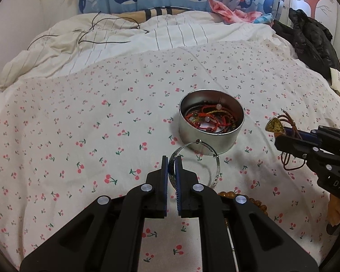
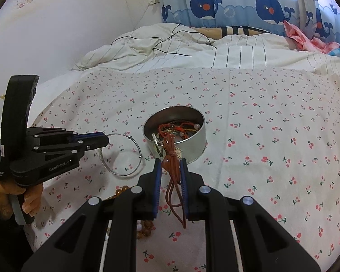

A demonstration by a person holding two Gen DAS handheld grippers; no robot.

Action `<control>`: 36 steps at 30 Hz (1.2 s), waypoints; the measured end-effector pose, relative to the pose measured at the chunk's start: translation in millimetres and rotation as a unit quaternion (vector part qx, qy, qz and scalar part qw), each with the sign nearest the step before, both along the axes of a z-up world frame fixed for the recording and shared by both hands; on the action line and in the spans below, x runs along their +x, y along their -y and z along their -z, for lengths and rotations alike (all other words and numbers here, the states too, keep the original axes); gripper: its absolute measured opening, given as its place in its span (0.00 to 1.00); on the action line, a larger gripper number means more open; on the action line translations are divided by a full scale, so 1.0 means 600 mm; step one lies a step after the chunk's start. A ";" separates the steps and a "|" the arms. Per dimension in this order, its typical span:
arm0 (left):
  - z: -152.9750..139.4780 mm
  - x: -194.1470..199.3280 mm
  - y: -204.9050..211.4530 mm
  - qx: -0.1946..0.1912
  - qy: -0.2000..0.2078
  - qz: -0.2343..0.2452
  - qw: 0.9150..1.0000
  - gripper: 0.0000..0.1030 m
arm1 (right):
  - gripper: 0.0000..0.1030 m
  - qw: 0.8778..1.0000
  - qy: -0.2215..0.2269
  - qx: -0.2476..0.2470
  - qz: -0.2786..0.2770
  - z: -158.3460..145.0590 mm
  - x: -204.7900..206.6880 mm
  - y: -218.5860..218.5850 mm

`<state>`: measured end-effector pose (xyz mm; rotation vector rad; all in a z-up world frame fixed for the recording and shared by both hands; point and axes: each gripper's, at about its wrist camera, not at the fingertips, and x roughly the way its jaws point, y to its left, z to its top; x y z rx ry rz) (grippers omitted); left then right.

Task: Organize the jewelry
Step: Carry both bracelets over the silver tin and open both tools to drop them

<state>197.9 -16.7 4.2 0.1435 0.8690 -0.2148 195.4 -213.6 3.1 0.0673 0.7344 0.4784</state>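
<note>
Amber beads (image 1: pixel 258 204) partly behind fingers (image 1: pixel 183 185)

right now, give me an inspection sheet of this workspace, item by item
surface: bed sheet with a cherry print, a striped quilt bunched behind it
job's things: round metal tin holding red and yellow cord bracelets; silver bangle left of the tin; brown cord pendant
clutter: amber bead string near the front edge; black garment and pink cloth at the right
grippers: left gripper shut on the silver bangle; right gripper shut on the brown cord pendant, in front of the tin
cables: thin black cable across the quilt
surroundings: whale-print curtain, white wall with a socket
</note>
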 end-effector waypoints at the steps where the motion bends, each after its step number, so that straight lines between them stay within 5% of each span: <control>1: -0.002 -0.001 0.001 -0.001 0.002 0.000 1.000 0.05 | 0.16 1.000 0.002 0.000 0.001 -0.001 0.000 -0.001; 11: -0.027 0.005 0.016 0.011 0.038 0.001 0.999 0.05 | 0.16 1.000 0.025 0.019 0.001 -0.018 0.010 -0.011; 22: -0.027 0.070 0.015 -0.075 0.007 0.003 0.997 0.05 | 0.16 0.998 0.039 0.039 0.035 -0.037 0.048 0.002; 36: -0.008 0.133 0.060 -0.085 -0.014 0.015 0.996 0.07 | 0.17 0.999 0.024 0.029 0.027 -0.027 0.078 -0.003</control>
